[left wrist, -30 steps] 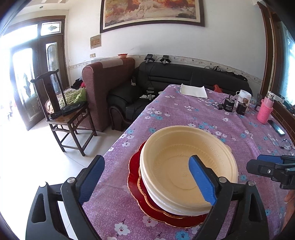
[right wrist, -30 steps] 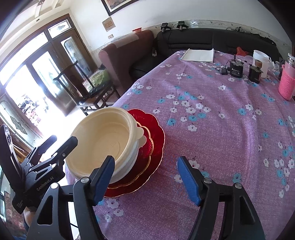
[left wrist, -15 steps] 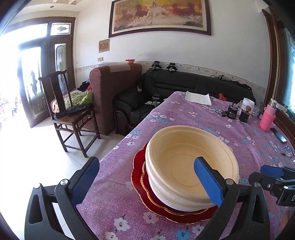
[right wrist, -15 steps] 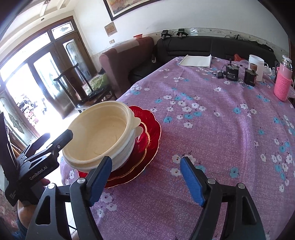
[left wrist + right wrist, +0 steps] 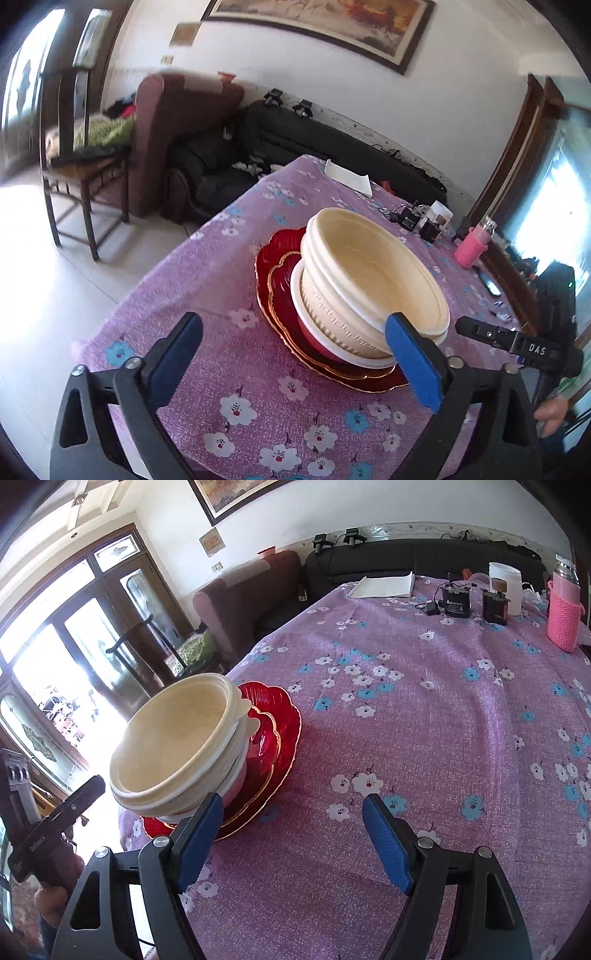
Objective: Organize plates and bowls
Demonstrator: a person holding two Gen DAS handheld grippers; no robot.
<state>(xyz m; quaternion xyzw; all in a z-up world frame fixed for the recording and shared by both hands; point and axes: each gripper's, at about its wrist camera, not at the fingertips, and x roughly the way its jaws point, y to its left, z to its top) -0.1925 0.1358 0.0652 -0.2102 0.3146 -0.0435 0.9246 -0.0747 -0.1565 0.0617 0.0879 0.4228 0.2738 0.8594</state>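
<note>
A: What is hidden or hard to read?

B: Left wrist view is smeared by motion at its left side; chair [image 5: 79,155] and door are blurred. The bowl stack [image 5: 369,288] covers most of the plates beneath, so the count of bowls can't be fixed: cream bowls nested, with a white-rimmed red one at the bottom. Of the red plates [image 5: 275,280] only the scalloped, gold-edged rims show, a smaller plate on a larger. The person shows only as fingers at the frame edges.

A: Left hand-held gripper [image 5: 295,363]?

B: Released, nothing betw. the blue pads; jaws have just been closing slightly from wide. Its right pad overlaps the stack's near rim in the view; whether it touches can't be told. The stack lies just ahead, toward the right finger; the left finger stands over bare cloth.

A: Right hand-held gripper [image 5: 293,836]?

B: Also released and empty; jaws wide over the flowered purple cloth of the table [image 5: 443,720]. The stack [image 5: 177,746] and plates [image 5: 273,731] lie ahead-left, near the left fingertip, outside the gap. The stack tilts toward the table's left edge.

A: Far items?

B: Well ahead of both: white pad of paper [image 5: 384,585], black devices [image 5: 456,600], white jug [image 5: 504,587], pink-sleeved bottle [image 5: 565,609]. Labels too small to read.
</note>
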